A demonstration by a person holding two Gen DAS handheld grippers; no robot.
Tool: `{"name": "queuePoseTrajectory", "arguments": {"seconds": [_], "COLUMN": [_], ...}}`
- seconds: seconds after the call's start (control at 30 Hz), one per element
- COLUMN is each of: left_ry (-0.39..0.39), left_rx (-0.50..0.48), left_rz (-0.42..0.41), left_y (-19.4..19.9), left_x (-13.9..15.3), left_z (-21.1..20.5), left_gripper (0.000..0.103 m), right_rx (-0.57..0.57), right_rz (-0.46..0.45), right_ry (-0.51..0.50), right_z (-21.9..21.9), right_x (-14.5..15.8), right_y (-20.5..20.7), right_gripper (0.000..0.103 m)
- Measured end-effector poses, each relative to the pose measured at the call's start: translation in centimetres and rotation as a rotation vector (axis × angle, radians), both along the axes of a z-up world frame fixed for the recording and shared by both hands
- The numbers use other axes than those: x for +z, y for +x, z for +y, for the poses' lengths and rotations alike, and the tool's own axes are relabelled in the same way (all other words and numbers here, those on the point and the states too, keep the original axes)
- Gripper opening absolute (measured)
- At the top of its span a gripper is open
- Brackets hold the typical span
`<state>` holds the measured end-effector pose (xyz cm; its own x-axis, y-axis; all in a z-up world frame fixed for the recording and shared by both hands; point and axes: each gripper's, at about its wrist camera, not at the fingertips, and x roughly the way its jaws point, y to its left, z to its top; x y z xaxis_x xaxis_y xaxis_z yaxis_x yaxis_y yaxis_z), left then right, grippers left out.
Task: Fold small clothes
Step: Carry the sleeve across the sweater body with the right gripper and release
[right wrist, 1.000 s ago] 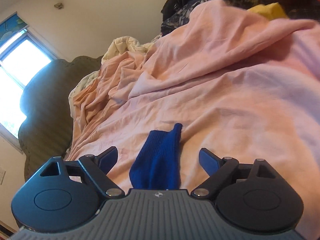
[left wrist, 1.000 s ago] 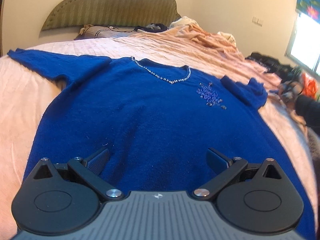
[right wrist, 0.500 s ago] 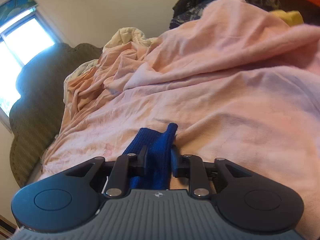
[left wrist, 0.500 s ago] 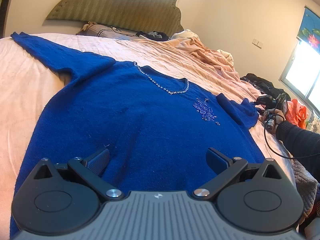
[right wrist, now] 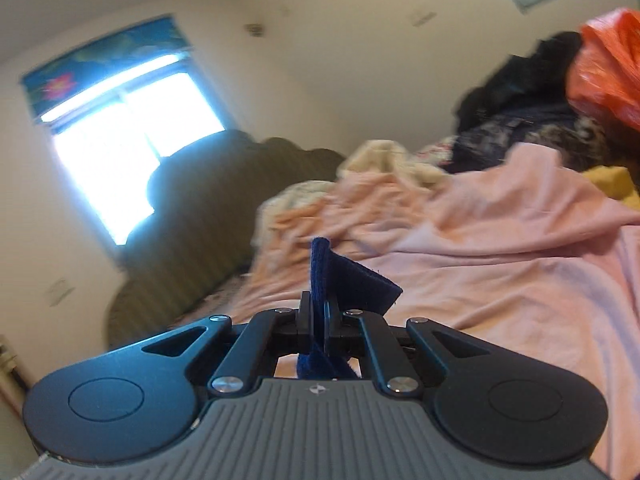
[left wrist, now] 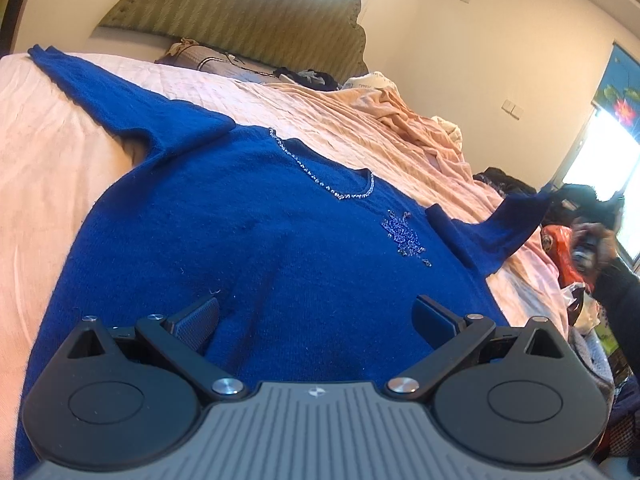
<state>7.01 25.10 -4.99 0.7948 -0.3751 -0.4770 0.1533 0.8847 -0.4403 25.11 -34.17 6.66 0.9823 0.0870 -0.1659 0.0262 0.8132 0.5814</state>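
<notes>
Pinching blue sweater sleeve (right wrist: 320, 276), right gripper (right wrist: 319, 316) above bed.

free: bare sheet (left wrist: 48, 152) beside sweater (left wrist: 240, 240); blocked: rumpled blanket (right wrist: 500, 220), clothes pile (right wrist: 520, 112)

My left gripper (left wrist: 316, 316) fills the bottom of the frame, its fingers (left wrist: 196, 322) spread wide with nothing between them, hovering low over the blue sweater (left wrist: 240, 240). The sweater lies flat, front up, on the pink bed sheet (left wrist: 36, 152). A beaded neckline (left wrist: 320, 178) runs across frame center, with a sparkly motif (left wrist: 404, 236) to its right. One sleeve (left wrist: 120, 96) stretches to the upper left; the other sleeve (left wrist: 500, 228) is raised off the bed at the right. At the right edge a blurred hand (left wrist: 592, 244) in a dark cuff shows. A green headboard (left wrist: 248, 16) stands along the top.
</notes>
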Motion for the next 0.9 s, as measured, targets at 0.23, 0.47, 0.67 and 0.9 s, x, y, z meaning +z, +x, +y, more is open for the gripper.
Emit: {"name": "queuePoseTrajectory", "arguments": {"seconds": [0.23,0.47,0.67,0.9], "left_ry": [-0.020,-0.016,-0.034,0.014], "left_rx": [0.016,0.020,0.018,-0.027], "left_rz": [-0.005,-0.006,-0.001,0.030], "left_y": [-0.2,-0.3,-0.2,0.3], "left_x": [0.1,0.1,0.0,1.9], "left_z": [0.3,0.3,0.6,-0.4], "left_gripper": [0.103,0.103,0.103,0.103], "right_rx": [0.277,0.328,0.346,0.270], "right_rz": [-0.056,0.163,0.215,0.251], "right_ry": [0.023,0.030,0.024,0.002], "right_z": [16.8,29.4,32.3,27.5], "right_x": [0.0,-7.2,-7.9,-11.2], "right_y": [-6.4,-5.8,-7.8,-14.3], "right_gripper": [0.008,0.009,0.053,0.050]}}
